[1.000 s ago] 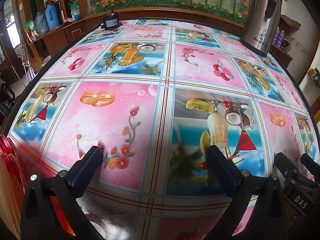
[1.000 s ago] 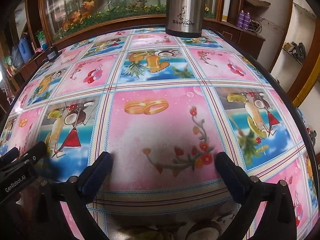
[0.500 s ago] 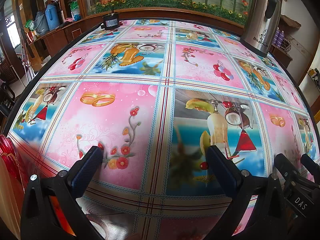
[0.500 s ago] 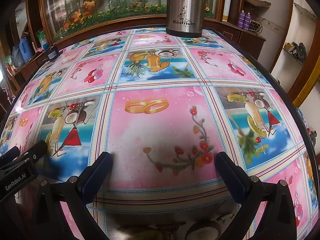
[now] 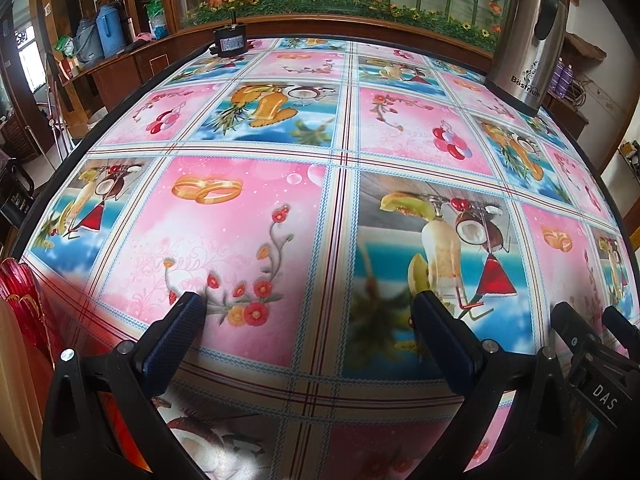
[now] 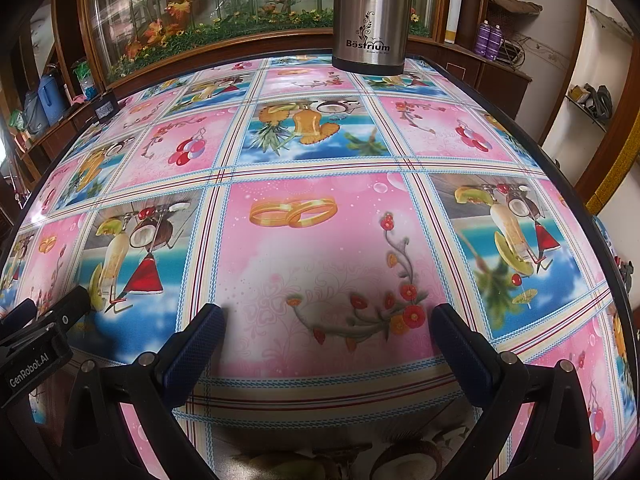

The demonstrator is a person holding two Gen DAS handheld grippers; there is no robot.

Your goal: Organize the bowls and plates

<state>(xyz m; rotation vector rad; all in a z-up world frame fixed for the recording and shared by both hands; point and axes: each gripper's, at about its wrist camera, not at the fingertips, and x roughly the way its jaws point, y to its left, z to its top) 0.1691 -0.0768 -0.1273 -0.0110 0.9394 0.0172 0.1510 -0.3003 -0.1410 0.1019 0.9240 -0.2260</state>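
Plainly, both tools hang released and empty over the glossy patterned tablecloth (image 5: 256,216): left gripper (image 5: 304,312) and right gripper (image 6: 328,320). Only red ribbed dishware (image 5: 20,300) shows, at nine o'clock in the left view. I'd swing left toward it, gripping its thin rim squarely. A steel flask (image 6: 370,12) stands at twelve.
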